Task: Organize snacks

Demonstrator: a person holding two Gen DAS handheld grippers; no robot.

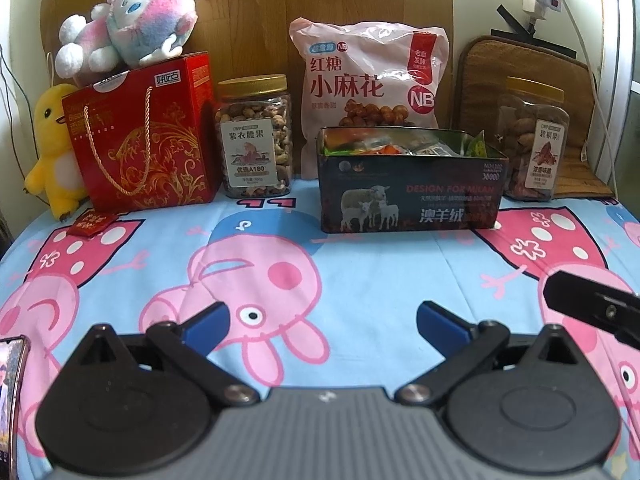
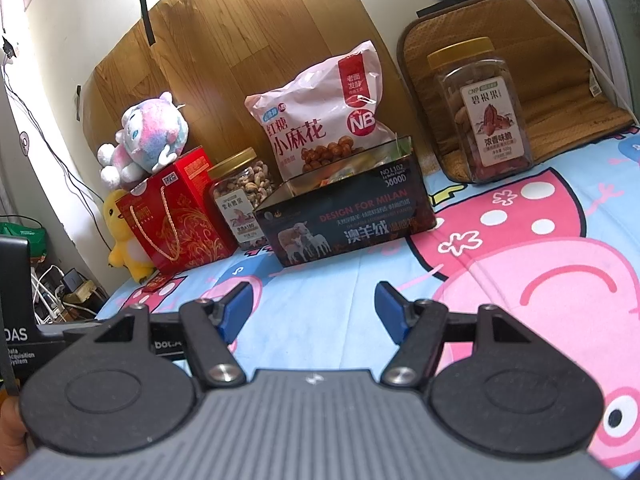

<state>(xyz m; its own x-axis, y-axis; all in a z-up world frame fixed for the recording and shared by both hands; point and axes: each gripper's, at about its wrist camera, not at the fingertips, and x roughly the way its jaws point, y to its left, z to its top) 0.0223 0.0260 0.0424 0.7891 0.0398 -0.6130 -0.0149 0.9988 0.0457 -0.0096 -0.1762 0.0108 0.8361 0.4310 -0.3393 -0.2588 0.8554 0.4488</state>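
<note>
A dark open tin box (image 1: 408, 196) holds several small snack packets and stands on the cartoon-pig sheet; it also shows in the right wrist view (image 2: 348, 220). Behind it leans a pink snack bag (image 1: 368, 80) (image 2: 320, 120). A cashew jar (image 1: 254, 136) (image 2: 240, 196) stands left of the box, a pecan jar (image 1: 532, 140) (image 2: 480, 112) to its right. A red gift box (image 1: 144, 136) (image 2: 176, 208) stands far left, with a small red packet (image 1: 90, 222) (image 2: 160, 282) on the sheet in front of it. My left gripper (image 1: 322, 320) and right gripper (image 2: 316, 308) are open, empty, and well short of the box.
A pink-blue plush (image 1: 128, 20) sits on the gift box and a yellow duck plush (image 1: 52, 148) beside it. A brown mat (image 2: 520, 60) leans on the wall behind the pecan jar. A phone (image 1: 12, 400) shows at the left edge. Cables and plugs lie off the bed's left side (image 2: 60, 292).
</note>
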